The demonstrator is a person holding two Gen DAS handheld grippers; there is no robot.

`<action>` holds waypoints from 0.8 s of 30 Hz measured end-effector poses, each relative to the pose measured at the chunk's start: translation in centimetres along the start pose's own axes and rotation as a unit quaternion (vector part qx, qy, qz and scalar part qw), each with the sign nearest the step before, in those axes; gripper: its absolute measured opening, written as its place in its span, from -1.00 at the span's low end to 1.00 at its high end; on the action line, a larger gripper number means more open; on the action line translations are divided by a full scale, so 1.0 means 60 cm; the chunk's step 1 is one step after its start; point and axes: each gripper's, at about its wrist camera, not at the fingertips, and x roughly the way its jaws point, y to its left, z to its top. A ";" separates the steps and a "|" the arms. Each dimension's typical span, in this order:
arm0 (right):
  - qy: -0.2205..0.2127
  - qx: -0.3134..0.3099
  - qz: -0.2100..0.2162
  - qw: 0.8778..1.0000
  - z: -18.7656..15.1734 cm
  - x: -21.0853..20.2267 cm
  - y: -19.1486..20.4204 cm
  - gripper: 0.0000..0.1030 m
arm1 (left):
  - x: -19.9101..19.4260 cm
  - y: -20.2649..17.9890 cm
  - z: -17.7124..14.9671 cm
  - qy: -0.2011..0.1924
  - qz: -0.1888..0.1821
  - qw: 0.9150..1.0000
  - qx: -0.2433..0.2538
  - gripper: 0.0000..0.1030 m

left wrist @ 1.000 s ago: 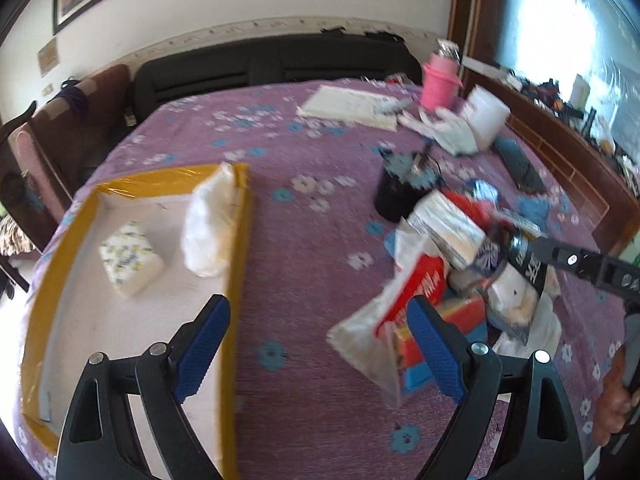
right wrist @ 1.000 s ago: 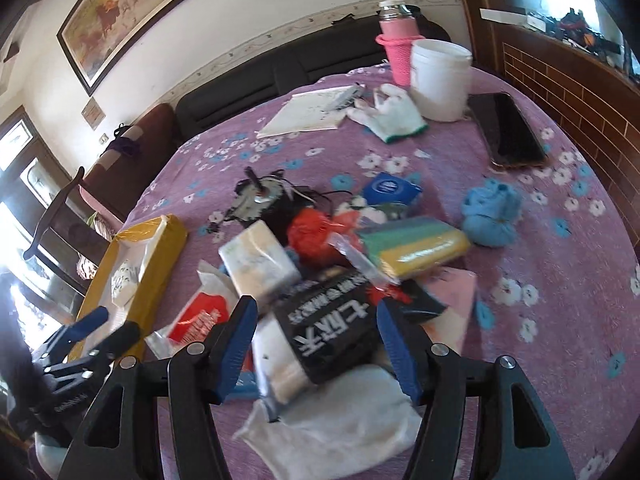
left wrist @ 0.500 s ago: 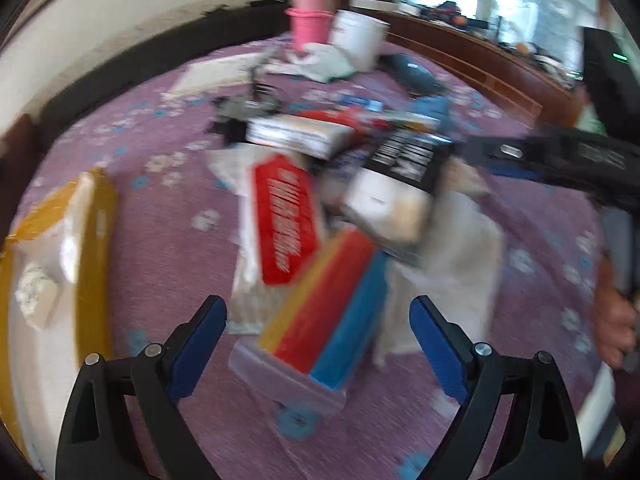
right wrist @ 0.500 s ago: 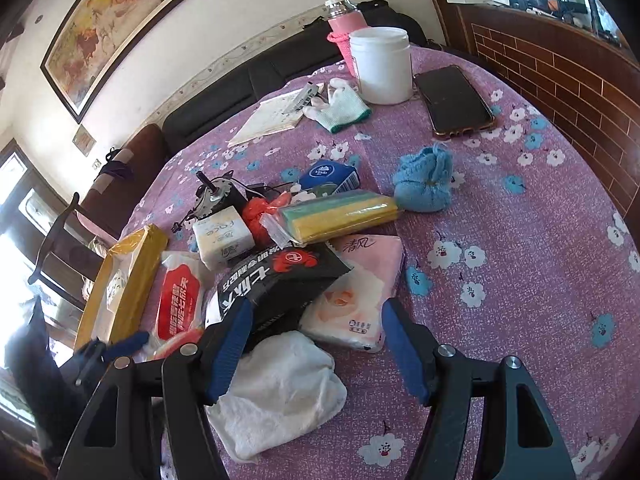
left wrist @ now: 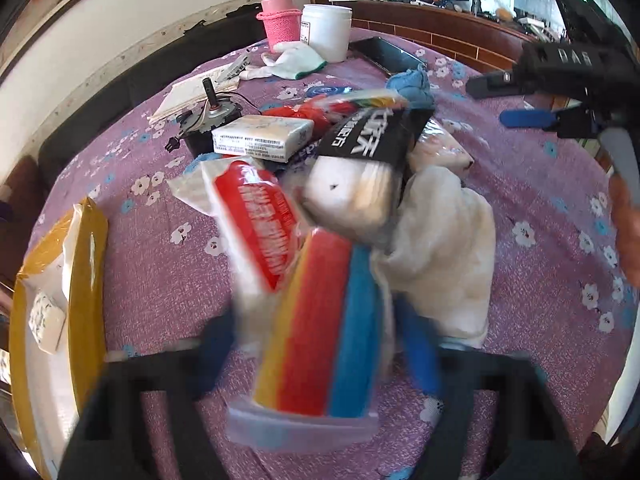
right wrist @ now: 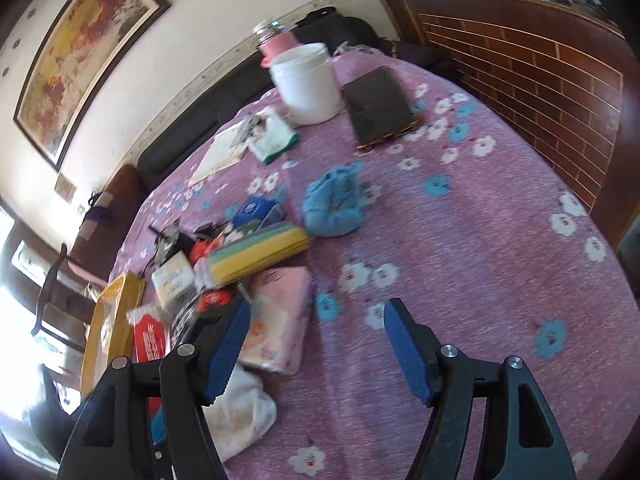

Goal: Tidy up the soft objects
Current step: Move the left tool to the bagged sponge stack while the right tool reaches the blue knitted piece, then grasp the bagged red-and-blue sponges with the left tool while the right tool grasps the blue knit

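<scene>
Two grippers over the soft pile, left one closing around the sponge pack

Left gripper (left wrist: pixel 316 344): jaws are closing, blurred by motion. The striped sponge pack (left wrist: pixel 320 332) (yellow, red, blue, in clear wrap) is seen between the blue pads; pad contact cannot be confirmed through the blur. Just ahead of the fingers the red-label wipes pack (left wrist: pixel 256 220) is lying, with the black-banded pack (left wrist: pixel 360 160) and a white cloth (left wrist: pixel 444 264) ahead and to the right. Further ahead, a white tissue brick (left wrist: pixel 264 138) is propped against a small motor (left wrist: pixel 212 116). Off to the left, the yellow-edged tray (left wrist: pixel 90 248) is seen with a small floral pack (left wrist: pixel 46 320) inside.

Right gripper (right wrist: pixel 316 352): jaws are apart, nothing between them, only the purple floral tablecloth (right wrist: pixel 480 248). Its left pad is placed just beside the pink tissue pack (right wrist: pixel 280 312), contact not resolvable. The white cloth (right wrist: pixel 240 412) is seen below-left of that pad. Ahead, a yellow-green sponge pack (right wrist: pixel 256 256) and a blue knit item (right wrist: pixel 334 204) are lying. Far ahead a white tub (right wrist: pixel 308 84), a pink flask (right wrist: pixel 276 44) and a phone (right wrist: pixel 378 106) are standing well apart from the pile.
</scene>
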 end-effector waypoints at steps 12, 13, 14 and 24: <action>0.000 -0.028 -0.071 0.997 0.083 0.079 0.015 0.44 | -0.060 0.062 -0.024 -0.036 -0.090 0.990 -0.104 -0.67; 0.002 -0.035 -0.079 0.996 0.089 0.091 0.019 0.44 | -0.061 0.064 -0.024 -0.037 -0.091 0.989 -0.107 -0.67; 0.005 -0.044 -0.091 0.995 0.095 0.107 0.025 0.44 | -0.061 0.067 -0.025 -0.037 -0.092 0.989 -0.110 -0.67; 0.003 -0.073 -0.114 0.991 0.099 0.122 0.035 -0.17 | -0.095 0.111 -0.043 -0.061 -0.107 0.979 -0.162 -0.68</action>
